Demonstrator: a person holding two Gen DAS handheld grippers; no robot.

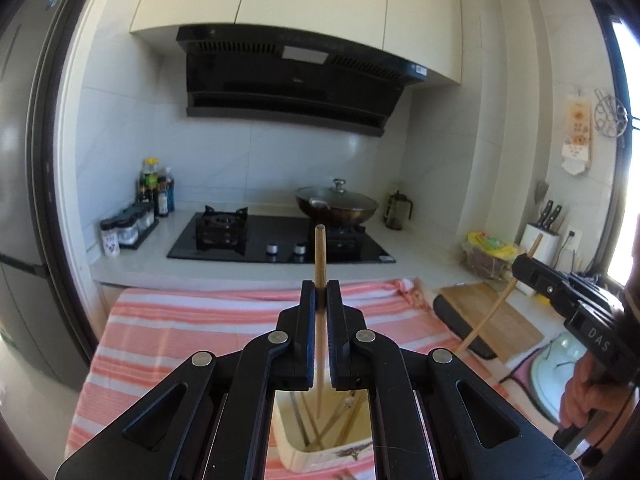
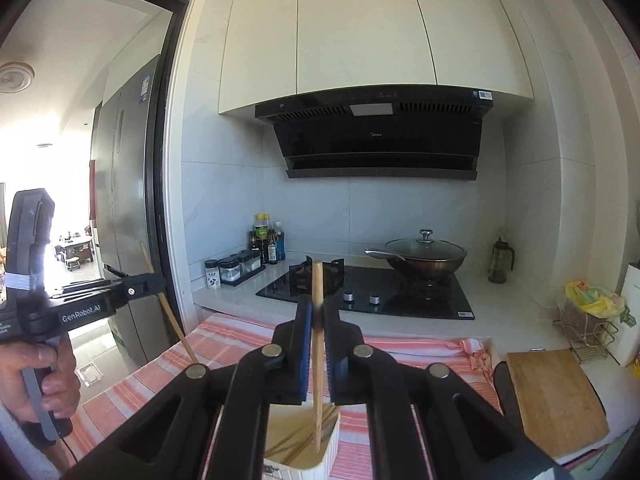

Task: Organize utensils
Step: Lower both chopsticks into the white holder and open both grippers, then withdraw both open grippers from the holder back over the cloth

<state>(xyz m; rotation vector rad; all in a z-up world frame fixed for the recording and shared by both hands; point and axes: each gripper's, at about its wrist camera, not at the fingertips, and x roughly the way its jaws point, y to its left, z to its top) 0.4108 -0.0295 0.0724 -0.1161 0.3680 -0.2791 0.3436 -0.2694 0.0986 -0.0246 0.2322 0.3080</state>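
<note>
My left gripper [image 1: 320, 285] is shut on a wooden chopstick [image 1: 320, 256], held upright with its lower end inside a white holder box [image 1: 316, 456] that holds several chopsticks. My right gripper [image 2: 317, 310] is shut on another wooden chopstick [image 2: 317, 344], also upright with its tip in the same white box [image 2: 304, 456]. Each gripper shows in the other's view: the right one at the right edge [image 1: 532, 270], the left one at the left edge [image 2: 150, 284], each with its chopstick.
The box stands on a pink striped cloth [image 1: 192, 328]. A wooden cutting board [image 2: 552, 396] lies to the right. Behind are a gas hob [image 1: 280, 240], a lidded wok [image 1: 338, 202], bottles and jars [image 1: 152, 196], a knife block [image 1: 540, 236] and a fridge at left.
</note>
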